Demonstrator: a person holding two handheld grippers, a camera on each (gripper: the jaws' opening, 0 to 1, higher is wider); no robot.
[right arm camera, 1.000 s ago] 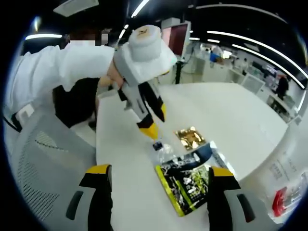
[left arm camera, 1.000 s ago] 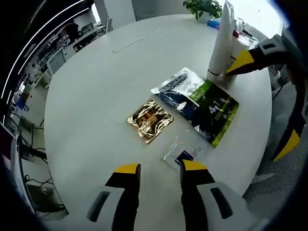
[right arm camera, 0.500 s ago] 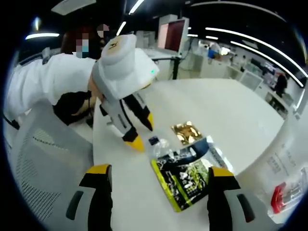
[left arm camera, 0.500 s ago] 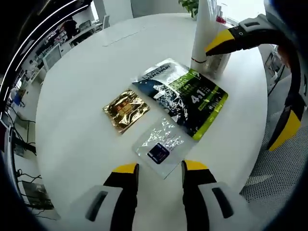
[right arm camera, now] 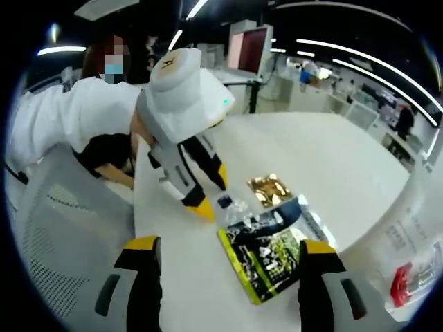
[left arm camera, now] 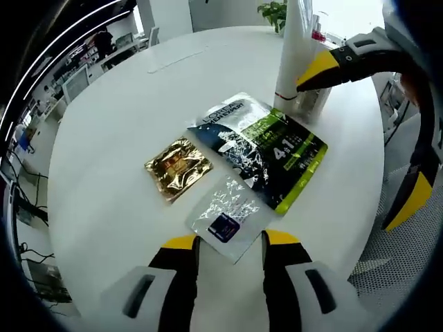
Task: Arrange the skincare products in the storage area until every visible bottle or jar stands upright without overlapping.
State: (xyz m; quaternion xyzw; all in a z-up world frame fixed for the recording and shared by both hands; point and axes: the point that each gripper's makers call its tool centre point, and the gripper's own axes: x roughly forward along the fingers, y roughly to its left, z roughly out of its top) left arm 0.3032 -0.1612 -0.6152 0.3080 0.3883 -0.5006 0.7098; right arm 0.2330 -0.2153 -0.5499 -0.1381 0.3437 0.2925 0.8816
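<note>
My left gripper (left arm camera: 230,242) is open low over the white table (left arm camera: 124,117). The near corner of a clear sachet with a dark blue label (left arm camera: 225,216) lies between its yellow tips. Beyond it lie a gold sachet (left arm camera: 178,166) and a large dark pack with a green panel (left arm camera: 266,149). A tall white tube (left arm camera: 294,48) stands upright at the far side beside a small clear jar (left arm camera: 309,98). My right gripper (right arm camera: 228,247) is open and holds nothing. It faces the green pack (right arm camera: 270,256), with the white tube (right arm camera: 408,228) outside its right jaw. The left gripper (right arm camera: 208,194) points down at the clear sachet (right arm camera: 234,206).
A potted plant (left arm camera: 273,10) stands at the table's far edge. A grey mesh chair (right arm camera: 55,228) and a person's white sleeve (right arm camera: 69,111) are beside the table. The table edge (left arm camera: 360,228) runs close on the right.
The left gripper has moved forward over the table, so the clear sachet now lies between its tips rather than beside the right one. The right gripper has barely moved.
</note>
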